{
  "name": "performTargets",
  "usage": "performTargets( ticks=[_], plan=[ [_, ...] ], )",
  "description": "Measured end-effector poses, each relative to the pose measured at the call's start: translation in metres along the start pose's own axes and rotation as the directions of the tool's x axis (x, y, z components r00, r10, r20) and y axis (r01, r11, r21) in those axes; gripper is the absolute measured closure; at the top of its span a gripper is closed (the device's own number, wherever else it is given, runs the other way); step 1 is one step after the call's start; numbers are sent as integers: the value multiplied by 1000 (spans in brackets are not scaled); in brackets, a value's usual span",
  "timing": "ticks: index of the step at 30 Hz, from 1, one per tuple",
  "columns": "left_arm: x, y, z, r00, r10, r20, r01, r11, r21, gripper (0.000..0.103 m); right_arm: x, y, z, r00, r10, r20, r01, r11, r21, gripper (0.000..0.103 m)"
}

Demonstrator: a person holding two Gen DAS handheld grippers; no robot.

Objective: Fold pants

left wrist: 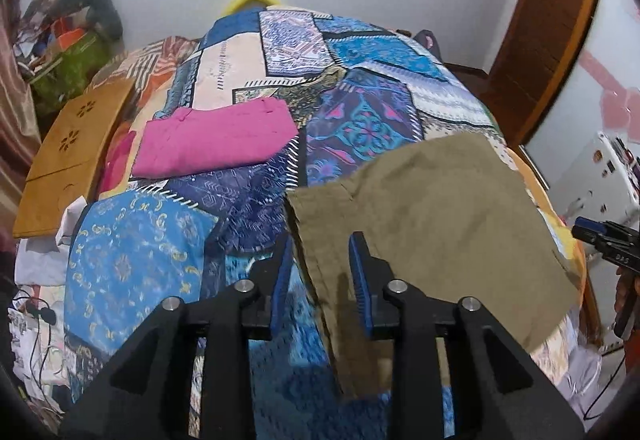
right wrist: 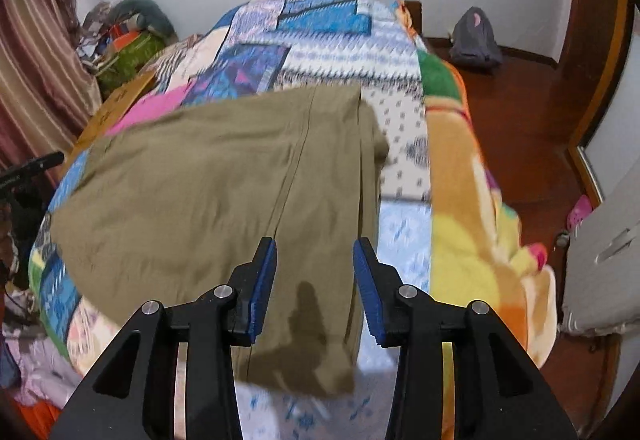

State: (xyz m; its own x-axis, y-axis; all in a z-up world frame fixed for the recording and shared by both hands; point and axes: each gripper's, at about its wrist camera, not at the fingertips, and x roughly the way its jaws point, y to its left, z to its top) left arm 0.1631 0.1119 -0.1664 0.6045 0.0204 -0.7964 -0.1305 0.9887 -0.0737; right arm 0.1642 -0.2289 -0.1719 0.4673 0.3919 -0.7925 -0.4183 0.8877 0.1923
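Olive-khaki pants (left wrist: pixel 432 224) lie flat on a patchwork bedspread (left wrist: pixel 132 264). In the right wrist view the pants (right wrist: pixel 208 200) fill the middle of the bed. My left gripper (left wrist: pixel 320 252) is open, its jaws standing over the pants' left edge, with nothing held. My right gripper (right wrist: pixel 314 256) is open above the pants' near right part and casts a shadow on the cloth. The right gripper also shows at the right edge of the left wrist view (left wrist: pixel 600 236).
A folded pink garment (left wrist: pixel 216 138) lies on the bed beyond the khaki pants. A wooden lap tray (left wrist: pixel 68 156) sits at the bed's left. An orange-yellow blanket (right wrist: pixel 468 200) runs along the bed's right side. Clutter lies at the left, wooden floor (right wrist: pixel 516 108) at the right.
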Motion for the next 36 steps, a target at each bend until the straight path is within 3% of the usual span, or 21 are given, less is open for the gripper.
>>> performTargets(
  ticks=[6, 8, 14, 16, 22, 29, 30, 32, 33, 36],
  plan=[
    [33, -3, 18, 999, 1, -33, -1, 1000, 1, 46, 21, -4, 36, 1000, -13, 28, 13, 1000, -22, 63],
    [46, -4, 25, 999, 1, -53, -1, 1000, 3, 45, 29, -5, 45, 999, -19, 36, 20, 1000, -24, 58],
    [78, 0, 35, 994, -9, -111, 6, 1000, -27, 43, 68, -13, 77, 1000, -20, 19, 21, 999, -40, 58],
    [82, 1, 35, 993, -26, -111, 21, 999, -44, 39, 83, -16, 85, 1000, -29, 9, 30, 998, -53, 58],
    [95, -2, 35, 992, 16, -126, -18, 1000, -14, 38, 133, -27, 108, 999, -33, -35, 31, 998, -61, 58],
    [101, 3, 30, 992, 27, -123, -33, 998, -51, 35, 171, -43, 118, 997, 21, -75, -21, 1000, -8, 58],
    [102, 3, 30, 992, 26, -126, -33, 998, -56, 34, 170, -42, 118, 997, 28, -71, -30, 999, -17, 61],
    [104, 6, 29, 992, 29, -125, -38, 997, -73, 33, 168, -38, 117, 997, 47, -64, -49, 998, -34, 90],
    [104, 7, 29, 992, 33, -123, -43, 996, -82, 33, 167, -35, 117, 999, 7, -54, -9, 999, -54, 95],
    [105, 8, 29, 992, 55, -117, -66, 993, -97, 33, 163, -27, 116, 998, -61, -26, 58, 992, -116, 96]
  ],
)
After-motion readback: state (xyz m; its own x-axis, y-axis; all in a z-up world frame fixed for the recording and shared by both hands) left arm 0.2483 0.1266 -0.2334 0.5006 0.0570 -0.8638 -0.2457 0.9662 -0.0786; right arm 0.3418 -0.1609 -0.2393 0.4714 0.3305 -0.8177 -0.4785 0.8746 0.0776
